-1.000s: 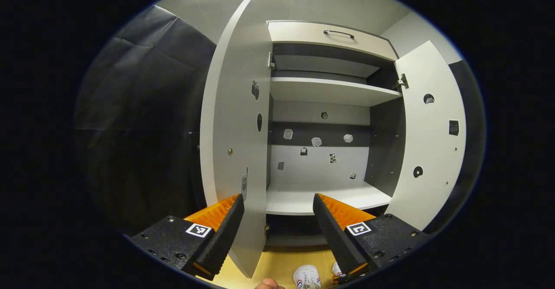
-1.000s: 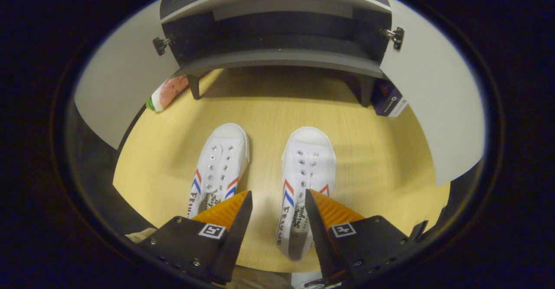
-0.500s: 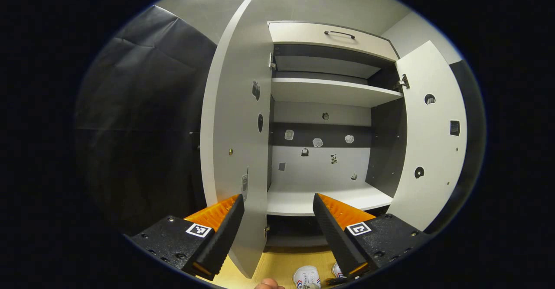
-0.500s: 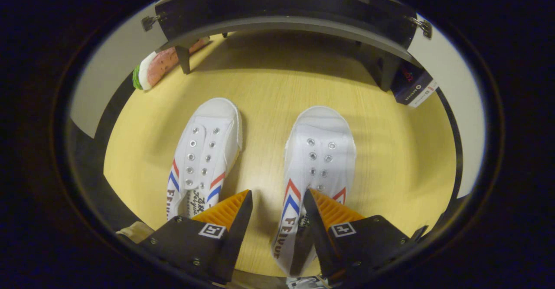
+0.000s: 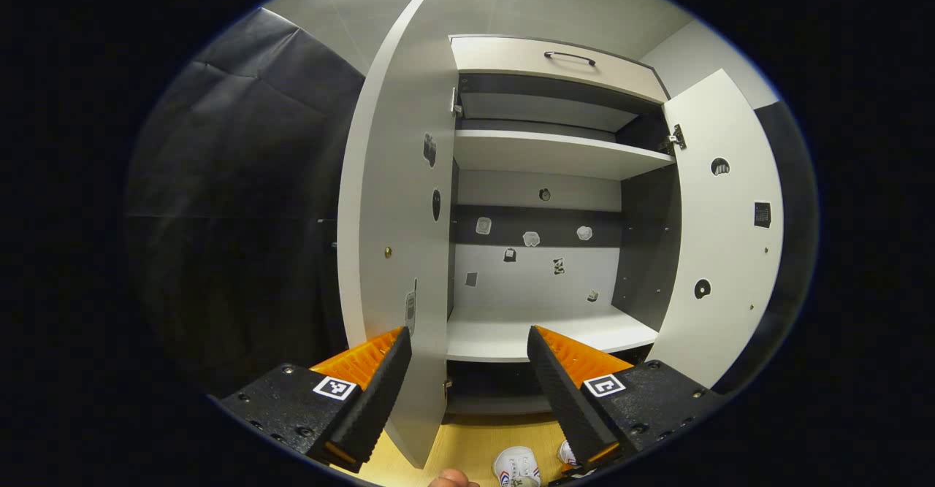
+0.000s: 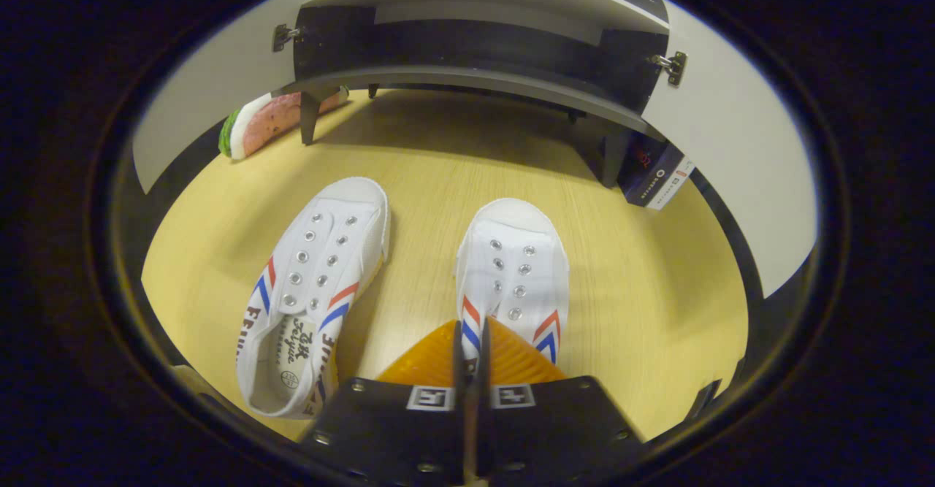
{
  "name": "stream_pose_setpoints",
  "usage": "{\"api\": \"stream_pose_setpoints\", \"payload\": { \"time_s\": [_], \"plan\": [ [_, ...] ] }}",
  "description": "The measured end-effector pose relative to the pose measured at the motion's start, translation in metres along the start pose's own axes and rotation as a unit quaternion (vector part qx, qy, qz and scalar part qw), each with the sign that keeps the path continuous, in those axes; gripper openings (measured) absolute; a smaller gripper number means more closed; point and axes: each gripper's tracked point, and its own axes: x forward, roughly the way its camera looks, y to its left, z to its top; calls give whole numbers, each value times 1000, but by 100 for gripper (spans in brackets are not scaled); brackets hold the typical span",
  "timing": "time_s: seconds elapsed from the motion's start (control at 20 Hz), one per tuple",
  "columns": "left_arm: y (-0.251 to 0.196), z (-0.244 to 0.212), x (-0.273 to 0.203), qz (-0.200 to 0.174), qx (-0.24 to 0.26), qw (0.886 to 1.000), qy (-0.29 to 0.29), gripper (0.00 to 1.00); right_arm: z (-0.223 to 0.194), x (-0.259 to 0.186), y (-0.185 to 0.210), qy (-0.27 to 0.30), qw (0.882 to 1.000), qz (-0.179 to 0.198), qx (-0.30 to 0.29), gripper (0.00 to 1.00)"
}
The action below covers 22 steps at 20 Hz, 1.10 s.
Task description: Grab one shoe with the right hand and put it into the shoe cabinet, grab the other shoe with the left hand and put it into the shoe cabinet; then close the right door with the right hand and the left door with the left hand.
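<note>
Shoes (image 6: 310, 290) lie before the shoe cabinet (image 5: 555, 155); right hand-held gripper (image 6: 471, 348) pinches one, left hand-held gripper (image 5: 467, 359) wide.

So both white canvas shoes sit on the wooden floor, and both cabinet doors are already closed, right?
Not quite. The two white canvas shoes do sit on the pale wooden floor, but both white cabinet doors stand open. The left gripper view shows them swung wide, with the white shelves exposed.

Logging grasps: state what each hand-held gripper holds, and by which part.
The right hand-held gripper is shut on the right shoe, at its side wall by the opening. The left hand-held gripper is open, holding nothing.
</note>
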Motion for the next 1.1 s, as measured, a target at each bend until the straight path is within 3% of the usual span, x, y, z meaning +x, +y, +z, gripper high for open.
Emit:
{"api": "stream_pose_setpoints", "payload": {
  "time_s": [0.05, 0.35, 0.5, 0.7, 0.9, 1.1],
  "plan": [
    [0, -2, 0, -1, 0, 1000, 2, 98, 0, -8, 0, -4, 1000, 1, 7, 1],
    [0, -2, -1, -5, 4, 1000, 0, 98, 13, -22, -1, -41, 999, 8, 35, 0],
    [-1, -1, 0, -10, 5, 1000, -1, 97, 44, -46, -5, -73, 995, 17, 61, 0],
    [-3, -2, 2, -14, 4, 1000, -2, 98, 125, -94, -14, -155, 983, 25, 89, 0],
    [-5, -4, 7, -16, 1, 1000, -1, 98, 244, -155, -34, -265, 958, 26, 105, 0],
    [-6, -4, 9, -21, 5, 1000, -4, 99, 343, -175, -44, -334, 937, 31, 98, 0]
  ]
}}
